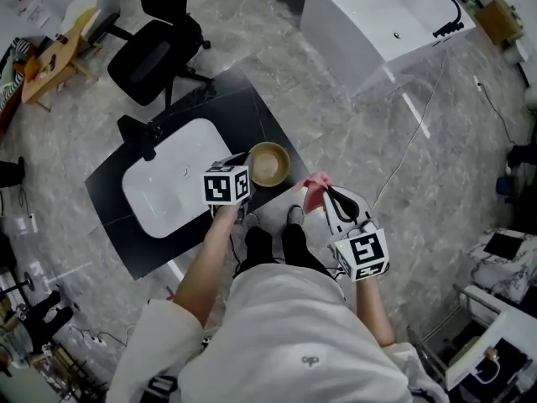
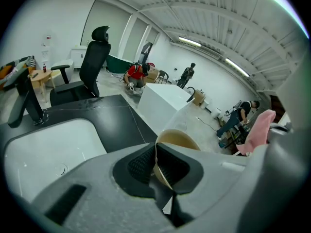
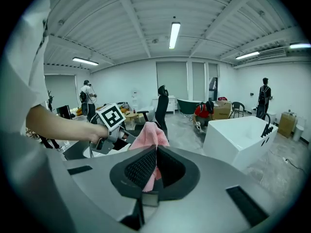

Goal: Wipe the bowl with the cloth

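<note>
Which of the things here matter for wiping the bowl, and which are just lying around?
For the job:
- bowl, its rim clamped in the left gripper
- pink cloth, clamped in the right gripper

Just around:
- white sink with black tap
- black countertop
- office chair
- white bathtub

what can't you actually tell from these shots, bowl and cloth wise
- Head view: whether the bowl rests on the counter or is lifted off it; the steep top-down angle hides this.
- Head view: any dirt inside the bowl; too small.
- Left gripper view: the bowl's base, hidden behind the left gripper.
- Right gripper view: the lower end of the cloth, hidden behind the right gripper.
</note>
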Motion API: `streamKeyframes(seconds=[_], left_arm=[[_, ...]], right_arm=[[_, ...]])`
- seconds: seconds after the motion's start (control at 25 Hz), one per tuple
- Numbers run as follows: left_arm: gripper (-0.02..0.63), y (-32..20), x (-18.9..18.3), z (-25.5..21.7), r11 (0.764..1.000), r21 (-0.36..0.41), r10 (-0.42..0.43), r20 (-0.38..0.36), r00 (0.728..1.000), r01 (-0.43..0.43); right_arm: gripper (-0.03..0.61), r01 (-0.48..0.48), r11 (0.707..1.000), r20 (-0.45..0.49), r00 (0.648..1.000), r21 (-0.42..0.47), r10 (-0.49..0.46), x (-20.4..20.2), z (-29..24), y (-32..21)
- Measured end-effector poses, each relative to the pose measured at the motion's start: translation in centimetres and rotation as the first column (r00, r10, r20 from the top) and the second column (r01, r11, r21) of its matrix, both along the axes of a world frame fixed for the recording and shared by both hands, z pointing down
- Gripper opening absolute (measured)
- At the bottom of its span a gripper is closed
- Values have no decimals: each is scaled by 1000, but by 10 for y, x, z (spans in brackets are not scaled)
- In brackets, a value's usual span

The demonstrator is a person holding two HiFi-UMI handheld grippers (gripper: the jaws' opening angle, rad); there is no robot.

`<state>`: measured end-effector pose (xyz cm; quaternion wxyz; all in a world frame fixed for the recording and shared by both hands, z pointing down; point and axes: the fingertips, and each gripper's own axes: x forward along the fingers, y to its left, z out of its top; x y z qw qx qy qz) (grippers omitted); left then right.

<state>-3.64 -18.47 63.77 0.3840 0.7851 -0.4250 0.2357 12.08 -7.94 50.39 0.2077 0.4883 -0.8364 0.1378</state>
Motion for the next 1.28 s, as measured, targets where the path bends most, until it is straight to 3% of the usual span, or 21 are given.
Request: streamKeyframes(seconds=[0.44, 0.8, 1.12, 1.28], left_arm=[[21, -22, 1, 54, 998, -51, -44, 31, 999, 46], [23, -22, -1, 76, 993, -87, -81, -10, 997, 80], [25, -19, -7, 89, 991, -100, -82, 43, 996, 85], [100, -19, -6, 91, 992, -103, -71, 53, 996, 76]], right_arm=[[12, -21, 996, -16, 1000, -84, 19, 13, 32, -3], [12, -4, 995, -15, 1000, -101, 3, 11, 37, -2], [12, -6, 994, -16, 1000, -108, 4, 15, 41, 0], [12, -8, 994, -17, 1000, -110, 7, 16, 41, 0]])
